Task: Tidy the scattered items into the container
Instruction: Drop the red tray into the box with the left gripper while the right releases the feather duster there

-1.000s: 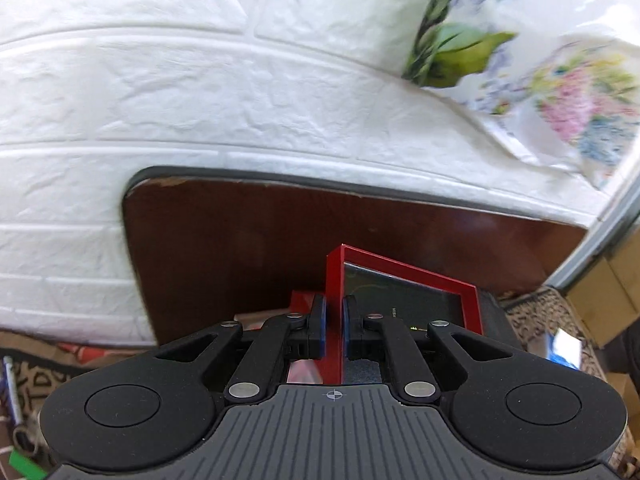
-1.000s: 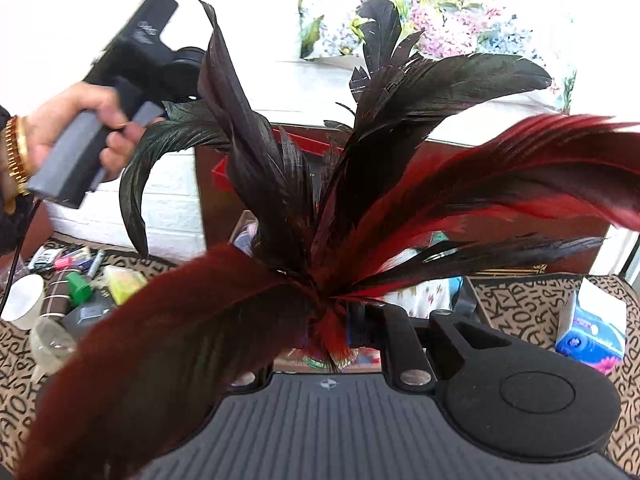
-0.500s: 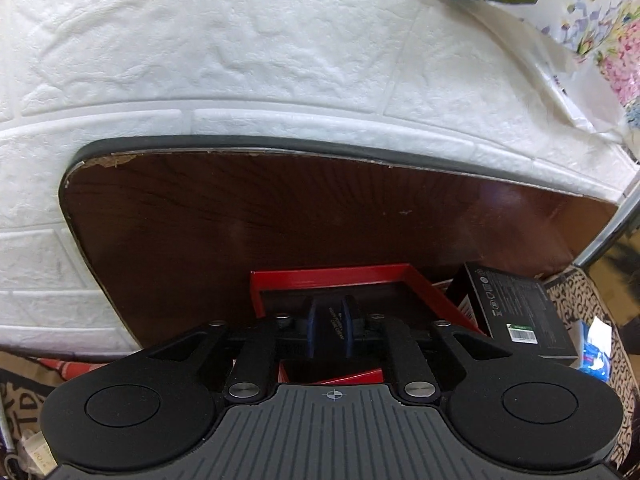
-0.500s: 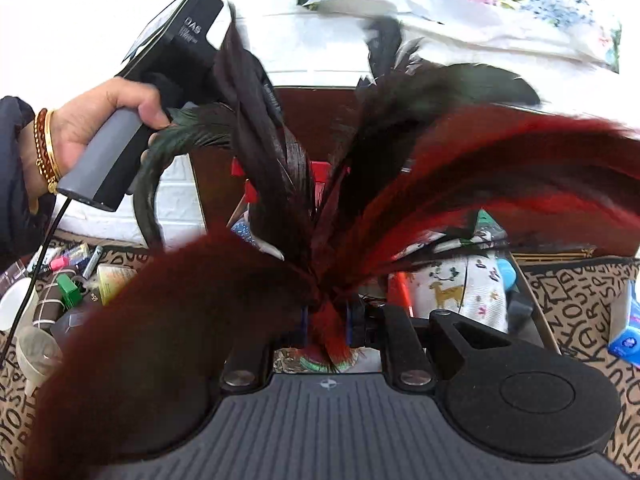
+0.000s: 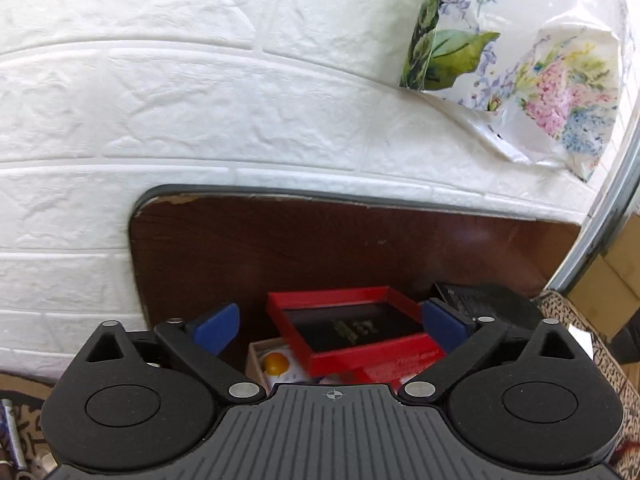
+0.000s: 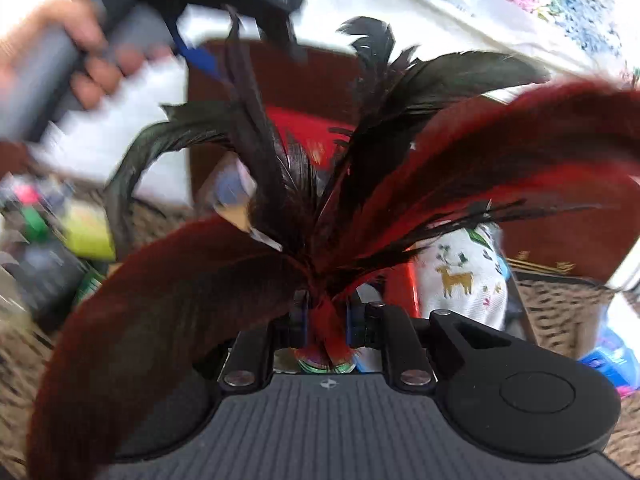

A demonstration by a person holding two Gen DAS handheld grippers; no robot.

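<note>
My left gripper (image 5: 332, 322) is open and empty above the container. A red box lid (image 5: 356, 330) lies tilted below it, between the blue fingertips (image 5: 216, 326), on top of other items in the container. My right gripper (image 6: 326, 318) is shut on a red and black feather shuttlecock (image 6: 332, 216), whose feathers fan out and hide much of the right wrist view. The left gripper, held by a hand, shows at the upper left of that view (image 6: 200, 56). The container's contents, including a white deer-print cloth (image 6: 460, 280), show behind the feathers.
A dark wood board (image 5: 340, 248) stands against the white brick wall behind the container. A black box (image 5: 480, 300) sits to the right of the lid. Scattered small items (image 6: 60, 232) lie on the patterned mat to the left. A blue packet (image 6: 612, 356) lies at the right.
My left gripper has opened and let go of the red lid, which now lies tilted in the container. My right gripper has moved closer to the container with the shuttlecock.
</note>
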